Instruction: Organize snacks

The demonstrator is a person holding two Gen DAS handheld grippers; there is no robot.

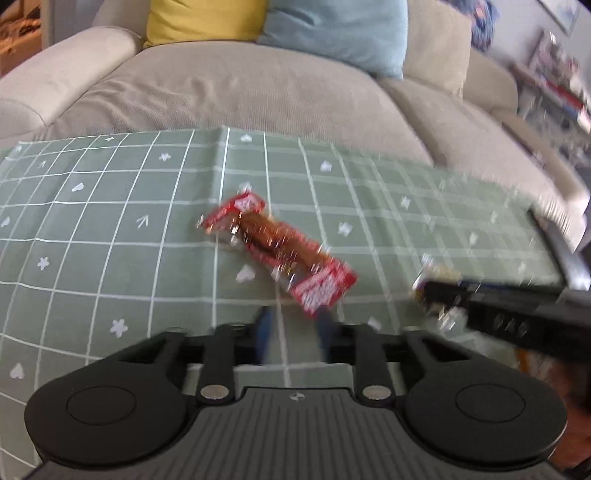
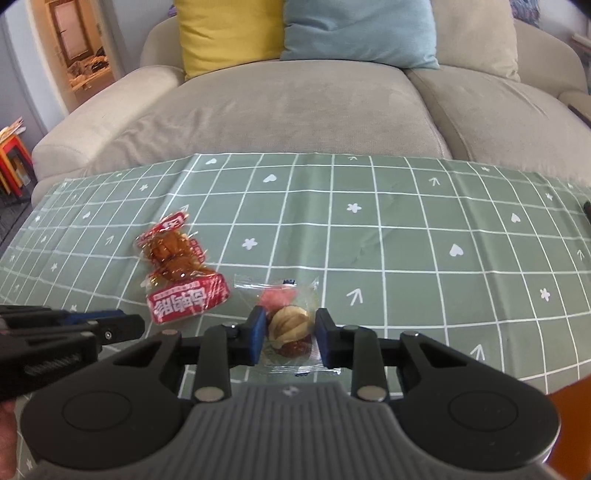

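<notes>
The right gripper (image 2: 289,338) points steeply down at the counter, its blue-padded jaws clamped on a clear crinkly packet (image 2: 284,325) at lower centre of its view. Inside the packet sits a pale, ridged walnut-like lump on a dark red fruit. To the left, just beside the packet, lies a glossy red wrapper (image 2: 181,273) with a clear window showing brown, sticky-looking pieces.

The left gripper (image 1: 293,334) also tilts downward, jaws apart with nothing between them, just short of the red wrapper (image 1: 280,254), which lies slantwise at centre frame in its blurred view. In the right wrist view it enters from the lower left edge (image 2: 107,321).

A smooth green tablecloth (image 2: 369,240) with a white grid, hearts and flowers covers the counter. Behind it stands a beige fabric sofa (image 2: 295,110) with a yellow cushion (image 2: 229,33) and a blue cushion (image 2: 358,29).
</notes>
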